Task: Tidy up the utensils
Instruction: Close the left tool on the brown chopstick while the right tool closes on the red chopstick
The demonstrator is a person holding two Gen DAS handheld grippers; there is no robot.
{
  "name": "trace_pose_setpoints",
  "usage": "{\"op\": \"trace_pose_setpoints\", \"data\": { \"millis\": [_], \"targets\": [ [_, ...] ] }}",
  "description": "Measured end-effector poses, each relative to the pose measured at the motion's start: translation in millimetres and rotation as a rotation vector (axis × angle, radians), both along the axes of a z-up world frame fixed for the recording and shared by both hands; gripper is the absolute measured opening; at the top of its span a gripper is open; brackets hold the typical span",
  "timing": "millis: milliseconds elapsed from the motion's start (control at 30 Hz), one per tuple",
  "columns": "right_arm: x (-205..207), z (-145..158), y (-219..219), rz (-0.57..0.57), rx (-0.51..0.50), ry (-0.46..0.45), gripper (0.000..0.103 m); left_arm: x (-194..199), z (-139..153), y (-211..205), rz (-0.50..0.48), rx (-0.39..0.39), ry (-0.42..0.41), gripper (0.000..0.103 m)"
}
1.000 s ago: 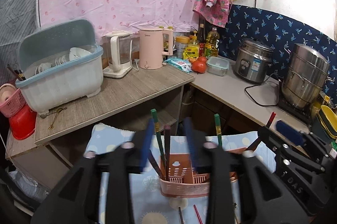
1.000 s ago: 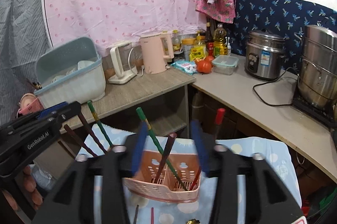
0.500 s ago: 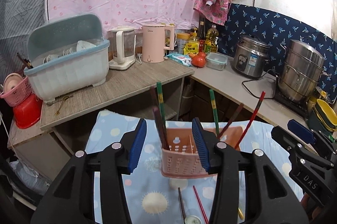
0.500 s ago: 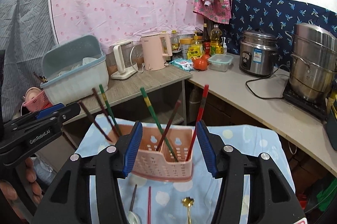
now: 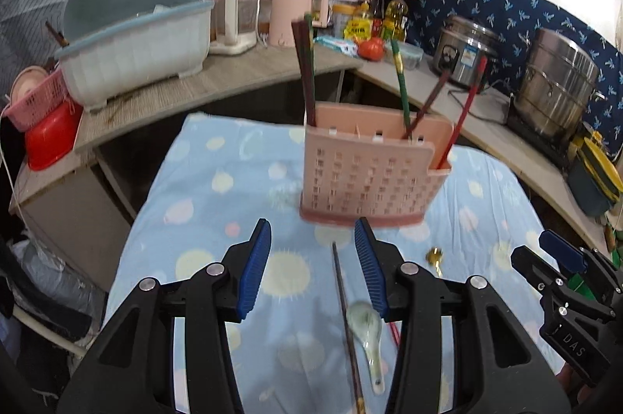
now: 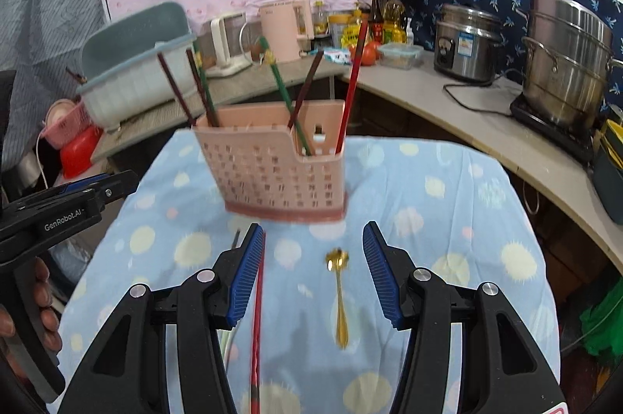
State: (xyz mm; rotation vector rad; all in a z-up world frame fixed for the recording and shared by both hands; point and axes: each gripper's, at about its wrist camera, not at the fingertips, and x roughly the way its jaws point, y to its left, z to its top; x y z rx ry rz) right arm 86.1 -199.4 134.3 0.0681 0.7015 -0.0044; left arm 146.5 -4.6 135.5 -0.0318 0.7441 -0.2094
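Left gripper: jaws parted with nothing between the pads, hanging over the blue dotted tablecloth just short of the holder.
Right gripper: jaws apart and empty, above the cloth in front of the holder.
Utensil holder: pink perforated plastic, upright on the cloth, with several chopsticks leaning in it, red, green and dark brown.
Gold spoon: flat on the cloth, between the right gripper's blue pads in the view but untouched.
Red chopstick: lying on the cloth, beside the right gripper's left pad.
Dark chopstick: lying on the cloth under the left gripper.
White ceramic spoon: on the cloth, just beside the dark chopstick.
Hand: wrapped round the left gripper's handle, at the edge of the right wrist view.
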Motion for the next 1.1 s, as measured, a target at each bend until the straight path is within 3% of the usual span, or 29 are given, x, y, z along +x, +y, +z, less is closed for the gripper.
{"op": "trace_pose_setpoints", "data": {
  "millis": [500, 667, 1100],
  "targets": [
    [-51.0, -84.0, 27.6, 0.057, 0.008, 0.199, 0.042, -60.7, -87.0, 5.5, -0.004, 0.036, 0.178, 0.042],
    [-58.1, -103.2, 41.1, 0.087, 0.011, 0.246, 0.033, -74.1, -99.7, 1.2, -0.023, 0.041, 0.206, 0.042],
    [-56.8, -121.5, 53.4, 0.114, 0.002, 0.288, 0.026, -91.2, -119.8, -13.3, -0.072, 0.062, 0.248, 0.042]
  ]
}}
